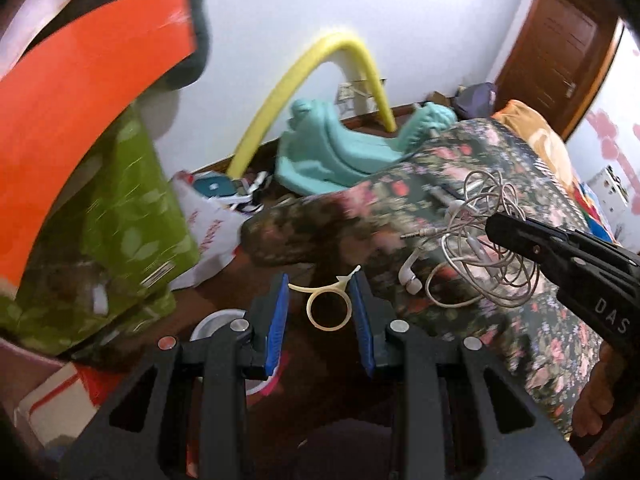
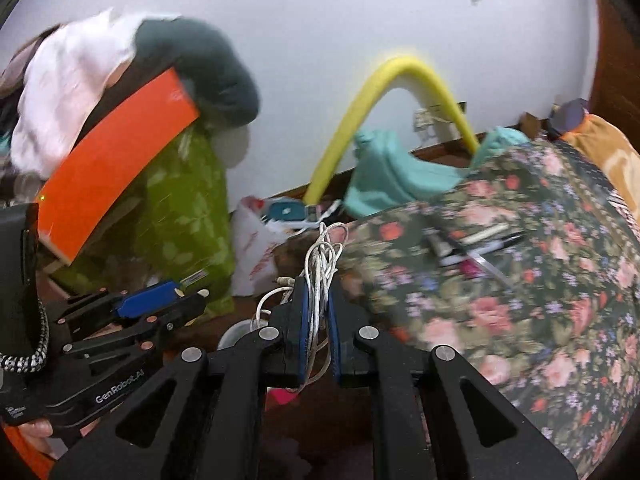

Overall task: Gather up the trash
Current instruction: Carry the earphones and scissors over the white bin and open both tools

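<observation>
holding two pieces of trash, both grippers hover above a dark floor beside the near corner of a bed with a floral quilt (image 1: 500, 152). the left gripper (image 1: 320, 300) pinches a pale cream plastic ring with a thin pull tab (image 1: 327, 308) between its blue pads, fingers closed to the ring's width, the tab pointing up and forward. the right gripper (image 2: 318, 320), nearly closed, clamps a tangled bundle of white earphone cable (image 2: 320, 276); loops spill upward and out. a white round container rim (image 1: 216, 322), perhaps a bin, shows just below and left of the left fingers, so the left hand seems nearer to it.
</observation>
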A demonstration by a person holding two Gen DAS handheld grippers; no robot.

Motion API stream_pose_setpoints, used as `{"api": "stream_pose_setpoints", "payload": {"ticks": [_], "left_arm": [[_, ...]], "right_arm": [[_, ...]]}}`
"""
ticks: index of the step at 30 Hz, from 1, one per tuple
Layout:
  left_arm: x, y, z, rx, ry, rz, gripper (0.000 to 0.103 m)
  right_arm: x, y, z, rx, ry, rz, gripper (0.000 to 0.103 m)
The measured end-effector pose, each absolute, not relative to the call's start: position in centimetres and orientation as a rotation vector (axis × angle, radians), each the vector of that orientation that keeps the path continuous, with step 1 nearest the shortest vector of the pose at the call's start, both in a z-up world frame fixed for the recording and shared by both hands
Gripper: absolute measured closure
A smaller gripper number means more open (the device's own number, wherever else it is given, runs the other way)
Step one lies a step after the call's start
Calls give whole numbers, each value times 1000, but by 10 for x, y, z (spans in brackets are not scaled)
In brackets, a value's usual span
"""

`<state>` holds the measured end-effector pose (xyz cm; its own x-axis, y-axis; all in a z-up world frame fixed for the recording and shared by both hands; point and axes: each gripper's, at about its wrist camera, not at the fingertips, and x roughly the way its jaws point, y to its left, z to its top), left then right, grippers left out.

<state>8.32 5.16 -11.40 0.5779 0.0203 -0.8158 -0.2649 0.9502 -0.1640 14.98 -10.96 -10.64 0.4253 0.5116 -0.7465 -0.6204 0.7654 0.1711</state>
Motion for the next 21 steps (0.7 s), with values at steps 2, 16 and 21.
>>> {"api": "stream_pose_setpoints", "payload": {"ticks": [2, 16, 21], "left_arm": [[73, 65, -123, -292, 957, 196, 72], [45, 149, -233, -466, 1181, 326, 72], [45, 170, -260, -573, 1212, 345, 72]], "right_arm": [[144, -94, -114, -148, 906, 735, 95], [121, 4, -181, -274, 1076, 867, 95], [125, 25, -194, -303, 1109, 885, 95]]}}
